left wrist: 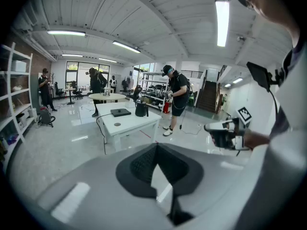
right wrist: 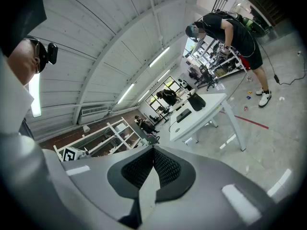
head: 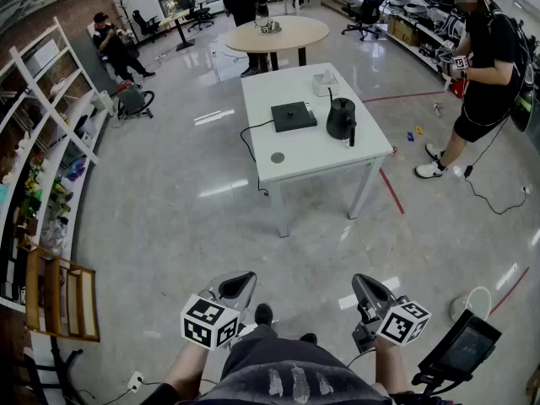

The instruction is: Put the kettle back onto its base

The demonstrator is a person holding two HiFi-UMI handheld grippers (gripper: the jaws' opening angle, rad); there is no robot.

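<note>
A black kettle (head: 341, 118) stands on the right part of a white table (head: 312, 154), to the right of its flat black base (head: 293, 116) and apart from it. A cable runs from the base over the table's left edge. Both grippers hang low by my body, far short of the table and holding nothing. My left gripper (head: 240, 283) is shut, jaw tips together, as is my right gripper (head: 364, 287). In the left gripper view, the left gripper (left wrist: 157, 146) faces the kettle (left wrist: 141, 109) and base (left wrist: 120, 112). In the right gripper view, beyond the right gripper (right wrist: 153, 150), is the kettle (right wrist: 196, 101).
A white box (head: 325, 83) and a small grey disc (head: 278, 157) also lie on the table. A round wooden table (head: 268, 34) stands behind. Shelves (head: 42, 142) line the left wall. A person (head: 489, 74) stands at the right. Red floor tape (head: 390, 188) runs beside the table.
</note>
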